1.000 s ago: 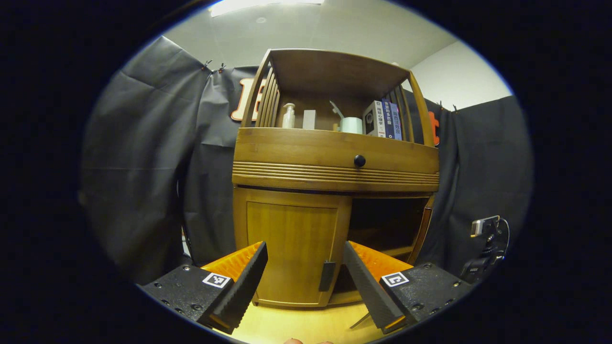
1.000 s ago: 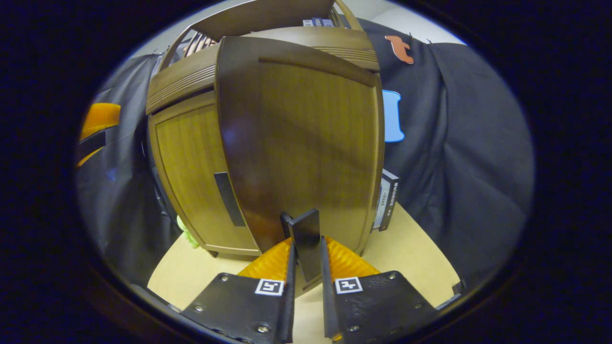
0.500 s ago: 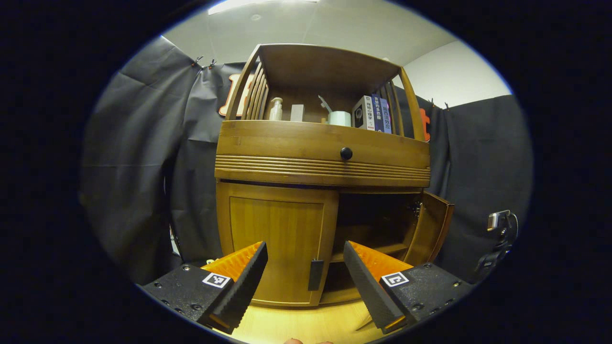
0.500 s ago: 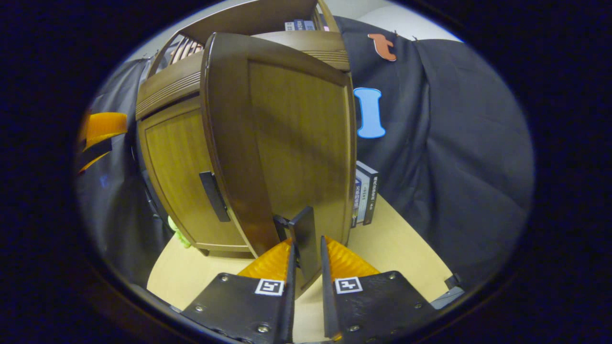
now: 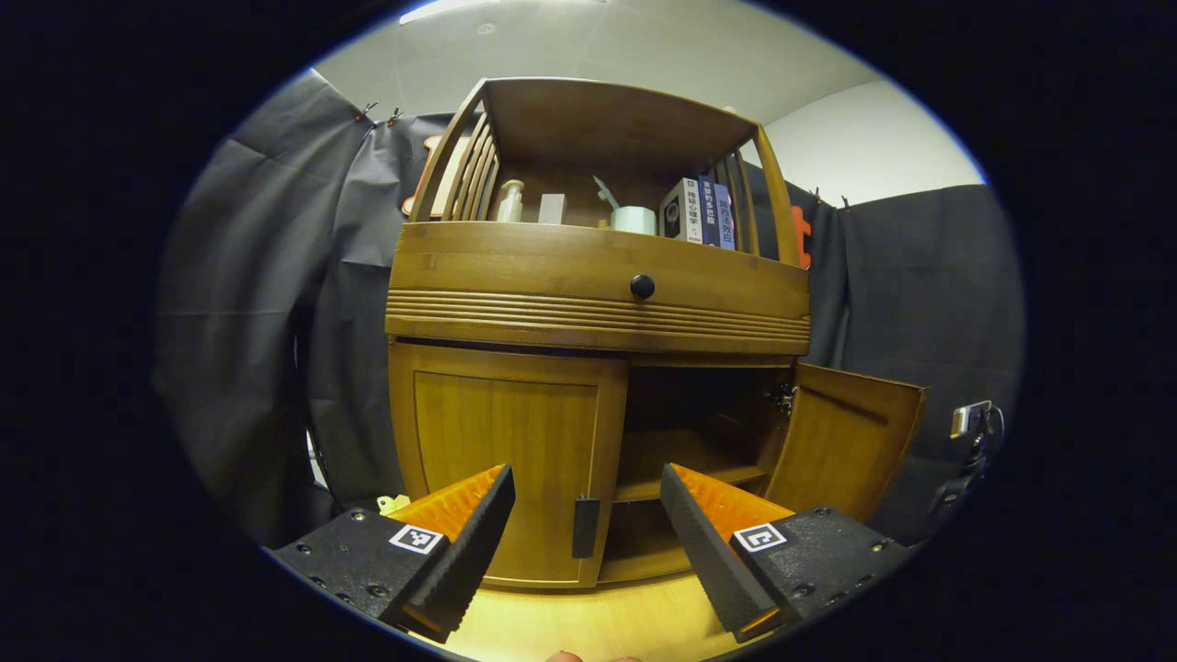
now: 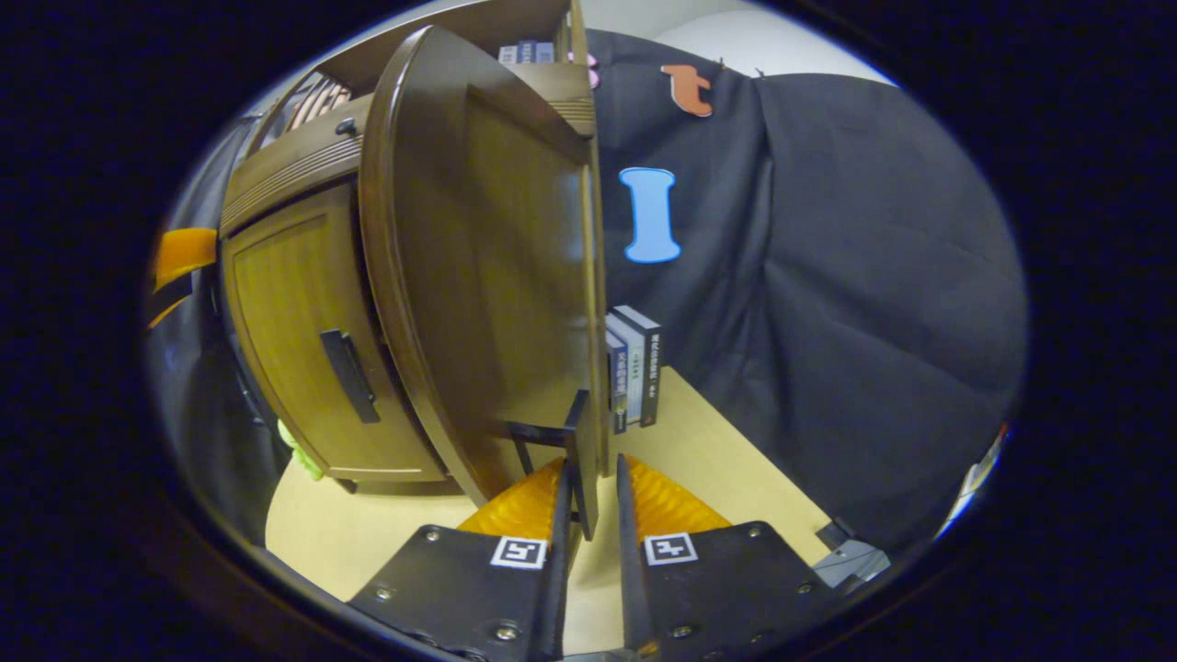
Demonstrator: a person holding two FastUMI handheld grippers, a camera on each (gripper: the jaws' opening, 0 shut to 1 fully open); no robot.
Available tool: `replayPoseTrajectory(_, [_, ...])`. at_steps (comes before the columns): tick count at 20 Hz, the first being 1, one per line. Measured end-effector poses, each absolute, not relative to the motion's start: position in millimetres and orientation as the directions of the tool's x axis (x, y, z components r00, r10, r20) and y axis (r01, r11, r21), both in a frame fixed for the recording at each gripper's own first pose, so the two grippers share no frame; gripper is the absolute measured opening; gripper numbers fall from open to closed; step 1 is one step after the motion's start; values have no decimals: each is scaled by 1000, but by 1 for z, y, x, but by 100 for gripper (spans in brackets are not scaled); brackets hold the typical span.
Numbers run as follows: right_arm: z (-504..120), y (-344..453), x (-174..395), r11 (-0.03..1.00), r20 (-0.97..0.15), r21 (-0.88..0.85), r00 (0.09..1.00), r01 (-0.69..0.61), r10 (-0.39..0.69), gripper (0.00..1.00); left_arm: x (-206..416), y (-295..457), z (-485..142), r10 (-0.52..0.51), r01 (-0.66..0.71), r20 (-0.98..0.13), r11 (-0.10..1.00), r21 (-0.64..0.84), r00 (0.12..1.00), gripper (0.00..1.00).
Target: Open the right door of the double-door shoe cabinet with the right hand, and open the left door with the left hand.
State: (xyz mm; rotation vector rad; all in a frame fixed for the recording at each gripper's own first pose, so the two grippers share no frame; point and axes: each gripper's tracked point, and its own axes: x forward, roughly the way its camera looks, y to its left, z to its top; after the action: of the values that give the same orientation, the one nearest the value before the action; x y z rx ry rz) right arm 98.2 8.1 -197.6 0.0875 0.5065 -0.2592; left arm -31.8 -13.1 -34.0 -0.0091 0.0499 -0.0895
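Left frontal, right close (both: cabinet (image 5: 598,303))

Books (image 6: 634,368) stand on the table (image 6: 736,460) right of the cabinet (image 5: 598,303), behind its open door (image 6: 497,276)

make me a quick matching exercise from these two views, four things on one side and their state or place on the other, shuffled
1. right door
2. left door
3. left gripper
4. right gripper

a. open, holding nothing
b. closed
c. swung open
d. shut on the right door's handle

Pairs: 1-c, 2-b, 3-a, 4-d
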Motion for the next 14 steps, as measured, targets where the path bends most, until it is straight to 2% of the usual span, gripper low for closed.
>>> replayPoseTrajectory(3, [-191, -25, 90, 955, -473, 11, 843, 296, -256, 18, -31, -16, -35, -97, 96, -52, 995, -12, 994, 99])
replayPoseTrajectory(9, [-190, -51, 84, 955, -467, 32, 849, 296, -247, 18, -26, -26, -43, -114, 114, -65, 993, -9, 991, 99])
replayPoseTrajectory(14, [-189, -72, 79, 945, -464, 7, 838, 328, -287, 18, -17, -29, -54, -108, 110, -74, 994, 22, 991, 98])
